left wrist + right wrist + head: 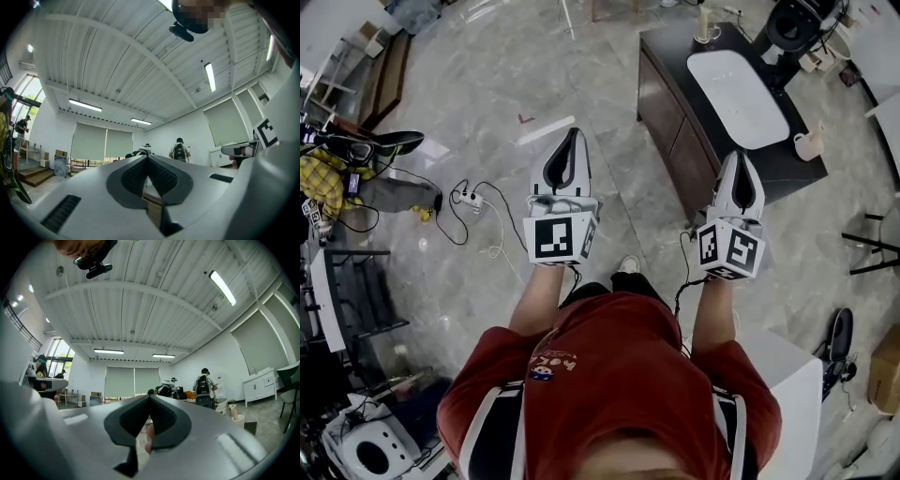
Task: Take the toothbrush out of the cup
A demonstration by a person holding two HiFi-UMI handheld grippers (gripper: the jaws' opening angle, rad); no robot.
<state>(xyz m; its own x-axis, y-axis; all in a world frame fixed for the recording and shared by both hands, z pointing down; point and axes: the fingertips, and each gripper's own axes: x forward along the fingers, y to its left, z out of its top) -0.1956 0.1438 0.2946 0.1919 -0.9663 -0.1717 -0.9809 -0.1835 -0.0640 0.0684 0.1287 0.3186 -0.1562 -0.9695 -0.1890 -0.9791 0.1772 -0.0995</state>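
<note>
In the head view both grippers are held out over the grey floor, apart from the dark counter (675, 103) with its white basin (736, 94). A pale cup (706, 25) with an upright stick-like thing in it, probably the toothbrush, stands at the counter's far end. A white mug (809, 145) sits at its near right corner. My left gripper (573, 133) is shut and empty, its jaws meeting in the left gripper view (148, 157). My right gripper (739, 156) is also shut and empty (149, 397). In the right gripper view a white cup (237, 418) shows low at right.
A power strip with cables (469, 199) lies on the floor at left. A black chair (792, 23) stands behind the counter, and a white cabinet (787, 375) is at my right side. Clutter and racks line the left edge. People with backpacks (203, 386) stand far off.
</note>
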